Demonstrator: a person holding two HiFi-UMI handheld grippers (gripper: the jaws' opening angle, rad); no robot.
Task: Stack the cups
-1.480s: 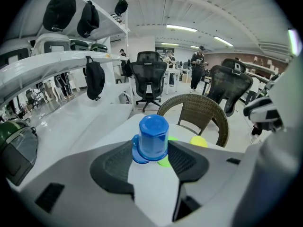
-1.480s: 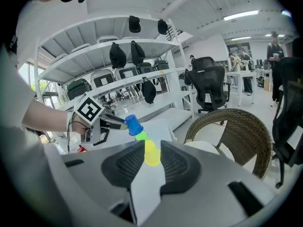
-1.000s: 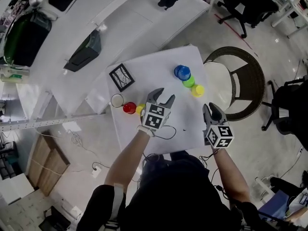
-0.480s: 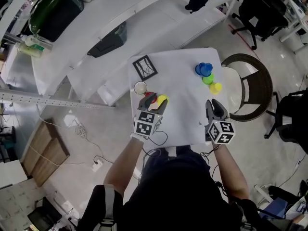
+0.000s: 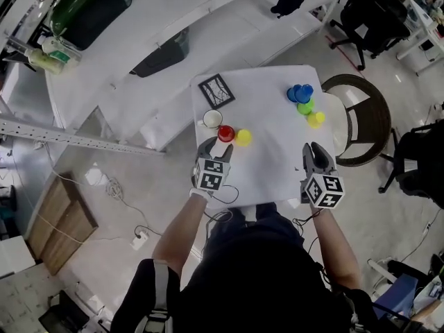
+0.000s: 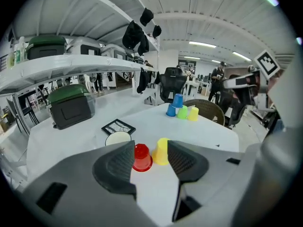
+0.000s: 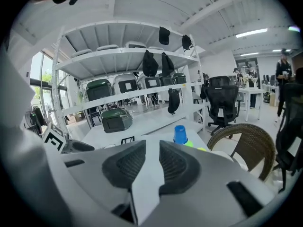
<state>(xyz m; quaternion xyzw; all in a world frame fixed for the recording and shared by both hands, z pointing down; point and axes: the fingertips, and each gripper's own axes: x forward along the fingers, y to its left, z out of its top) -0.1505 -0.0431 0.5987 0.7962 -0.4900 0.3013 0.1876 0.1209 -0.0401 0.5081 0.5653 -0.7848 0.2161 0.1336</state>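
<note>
On the white table (image 5: 274, 151) a red cup (image 5: 226, 133) and a yellow cup (image 5: 243, 137) stand upside down side by side, with a white cup (image 5: 211, 119) just behind them. My left gripper (image 5: 216, 148) is open just short of the red cup, with nothing between its fingers. In the left gripper view the red cup (image 6: 141, 157) and yellow cup (image 6: 162, 151) show through the gap. Stacked blue cups (image 5: 300, 93), a green cup (image 5: 305, 107) and another yellow cup (image 5: 316, 119) sit at the far right. My right gripper (image 5: 313, 150) hangs at the right front edge, jaws narrowly apart and empty.
A black-framed square mat (image 5: 216, 90) lies at the table's far left. A wicker chair (image 5: 361, 116) stands right of the table. White shelving with a green-lidded bin (image 6: 71, 105) runs behind. The blue cups (image 7: 180, 134) peek over the right gripper's jaws.
My left gripper has swung left across the table and now lines up with the red and yellow cups. The right gripper has shifted a little at the right front edge.
</note>
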